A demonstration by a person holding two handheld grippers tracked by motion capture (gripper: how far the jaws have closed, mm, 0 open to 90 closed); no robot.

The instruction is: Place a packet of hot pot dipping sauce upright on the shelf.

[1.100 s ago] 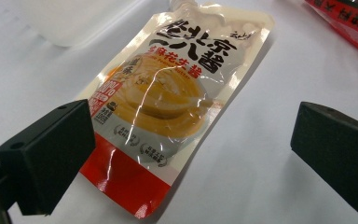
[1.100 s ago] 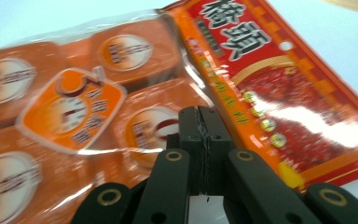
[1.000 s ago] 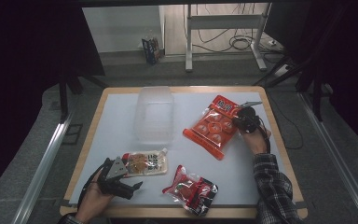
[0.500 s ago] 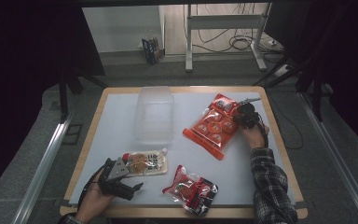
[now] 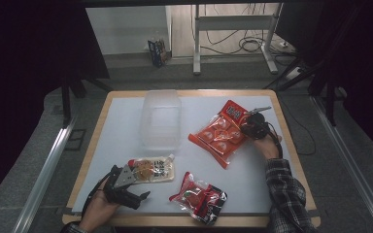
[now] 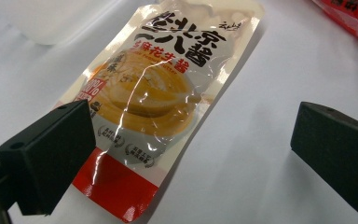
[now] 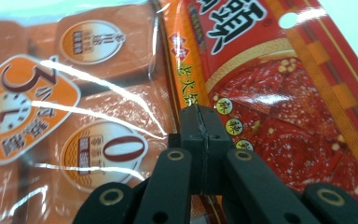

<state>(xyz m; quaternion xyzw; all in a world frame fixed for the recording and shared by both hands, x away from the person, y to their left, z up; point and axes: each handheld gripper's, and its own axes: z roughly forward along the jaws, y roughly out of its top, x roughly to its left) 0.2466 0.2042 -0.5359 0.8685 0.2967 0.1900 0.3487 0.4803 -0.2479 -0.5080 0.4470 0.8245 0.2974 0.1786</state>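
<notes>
R gripper [image 7: 199, 135]: jaws fully closed, tips resting on orange-red pack [image 7: 121, 93], pinch unclear. L gripper [image 6: 191, 154]: jaws wide, empty; sauce pouch [image 6: 168, 84] between, nearer 1 jaw.

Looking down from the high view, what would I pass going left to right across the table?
Left tool → yellow sauce pouch → dark red snack packet → orange-red bag → right tool, shut on that bag's edge.

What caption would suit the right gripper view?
Right gripper, jaws shut together, resting against a large orange-red snack bag.
</notes>
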